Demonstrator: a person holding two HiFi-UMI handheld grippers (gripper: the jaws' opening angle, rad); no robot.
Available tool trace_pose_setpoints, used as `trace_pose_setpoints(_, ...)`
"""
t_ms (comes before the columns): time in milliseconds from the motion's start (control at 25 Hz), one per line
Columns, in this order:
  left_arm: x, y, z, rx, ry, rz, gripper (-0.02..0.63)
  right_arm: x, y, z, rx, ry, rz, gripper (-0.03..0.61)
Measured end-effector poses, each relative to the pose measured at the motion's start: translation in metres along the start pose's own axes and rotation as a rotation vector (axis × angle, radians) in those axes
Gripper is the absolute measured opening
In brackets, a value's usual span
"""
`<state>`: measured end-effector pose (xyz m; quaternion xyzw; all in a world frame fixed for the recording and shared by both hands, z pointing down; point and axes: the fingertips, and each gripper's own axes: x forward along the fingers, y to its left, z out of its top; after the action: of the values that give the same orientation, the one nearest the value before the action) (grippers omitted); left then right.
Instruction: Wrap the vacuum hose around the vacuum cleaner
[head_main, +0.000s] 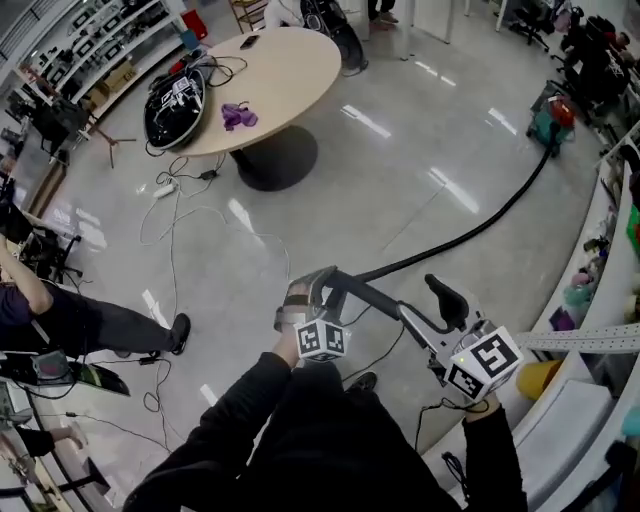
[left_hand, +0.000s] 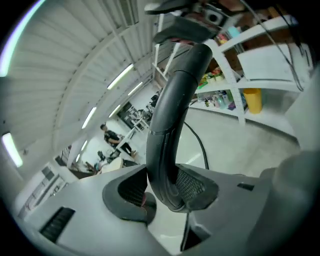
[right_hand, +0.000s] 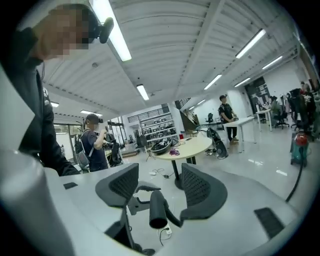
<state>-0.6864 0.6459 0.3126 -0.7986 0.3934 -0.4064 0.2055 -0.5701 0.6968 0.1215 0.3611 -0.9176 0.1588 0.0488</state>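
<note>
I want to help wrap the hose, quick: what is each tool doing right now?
Left tool: shut on the black curved plastic hose tube.
Right tool: open; the tube's black end sits in its gap, not squeezed.

The distant vacuum cleaner (head_main: 550, 122) is too small to make out in detail.

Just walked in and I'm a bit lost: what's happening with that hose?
A person holds a claw in each hand. The left claw is clamped on the stiff curved end of the hose, held up in the air. The right claw is open, with the hose's tip between its pads but not gripped. The rest of the hose trails across the floor to the vacuum cleaner; nothing is wrapped yet.
</note>
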Motion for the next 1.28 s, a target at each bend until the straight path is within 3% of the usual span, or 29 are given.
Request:
trace_pose_setpoints(120, 0.004, 0.001, 0.047, 0.199, -0.092, -0.001, 0.183, 0.02, -0.005, -0.006, -0.015, 0.235, 0.095, 0.256)
trace_pose_setpoints(240, 0.017, -0.008, 0.079, 0.385, -0.195, -0.021, 0.193, 0.044, -0.015, -0.062, 0.051, 0.514, 0.17, 0.273)
trace_pose_setpoints(360, 0.037, -0.027, 0.098, 0.551, -0.282, -0.062, 0.206, 0.05, -0.045, -0.117, 0.098, 0.751, 0.147, 0.293)
trace_pose_setpoints(560, 0.067, -0.032, 0.125, 0.711, -0.423, -0.137, 0.207, 0.042, -0.094, -0.169, -0.014, 1.081, 0.107, 0.29)
trace_pose_setpoints(600, 0.072, -0.028, 0.13, 0.726, -0.45, -0.145, 0.207, 0.043, -0.101, -0.171, -0.031, 1.117, 0.105, 0.261)
trace_pose_setpoints(640, 0.077, -0.024, 0.133, 0.73, -0.476, -0.16, 0.204, 0.046, -0.109, -0.17, -0.038, 1.132, 0.094, 0.184)
trace_pose_setpoints(720, 0.089, -0.018, 0.136, 0.693, -0.531, -0.201, 0.198, 0.055, -0.125, -0.165, 0.004, 1.109, 0.067, 0.069)
trace_pose_setpoints(800, 0.103, -0.001, 0.138, 0.568, -0.567, -0.224, 0.207, 0.06, -0.139, -0.16, 0.072, 1.07, 0.038, 0.057)
trace_pose_setpoints(880, 0.119, 0.03, 0.135, 0.377, -0.54, -0.242, 0.254, 0.056, -0.158, -0.151, 0.12, 1.039, -0.021, 0.055)
trace_pose_setpoints(960, 0.137, 0.059, 0.114, 0.156, -0.464, -0.302, 0.281, 0.044, -0.176, -0.138, 0.174, 1.001, -0.084, 0.055)
trace_pose_setpoints(1040, 0.162, 0.066, 0.073, -0.011, -0.343, -0.398, 0.299, 0.031, -0.186, -0.124, 0.209, 0.94, -0.118, 0.055)
trace_pose_setpoints(1160, 0.202, 0.042, 0.019, -0.12, -0.167, -0.538, 0.342, 0.014, -0.183, -0.098, 0.199, 0.836, -0.132, 0.055)
trace_pose_setpoints(1280, 0.242, 0.017, 0.014, -0.236, -0.063, -0.625, 0.363, 0.0, -0.179, -0.066, 0.179, 0.74, -0.158, 0.055)
